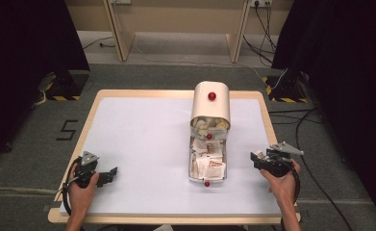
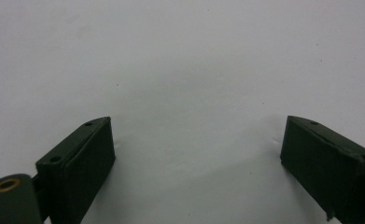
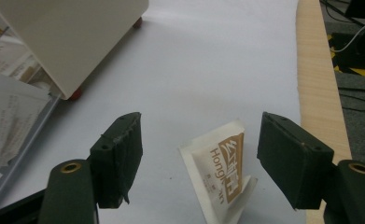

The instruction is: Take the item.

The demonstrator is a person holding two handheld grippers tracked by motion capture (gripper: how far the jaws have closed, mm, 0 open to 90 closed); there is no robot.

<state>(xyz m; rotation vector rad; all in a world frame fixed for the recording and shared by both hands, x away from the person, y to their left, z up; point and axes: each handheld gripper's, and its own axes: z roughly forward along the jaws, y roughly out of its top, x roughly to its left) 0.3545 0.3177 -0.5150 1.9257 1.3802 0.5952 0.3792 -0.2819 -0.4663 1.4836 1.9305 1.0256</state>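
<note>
While our left gripper rests spread over bare table, our right gripper stands wide, the sachet lying loose on the table between its jaws, beside the container.

White sachet with brown panel; cream box.
</note>
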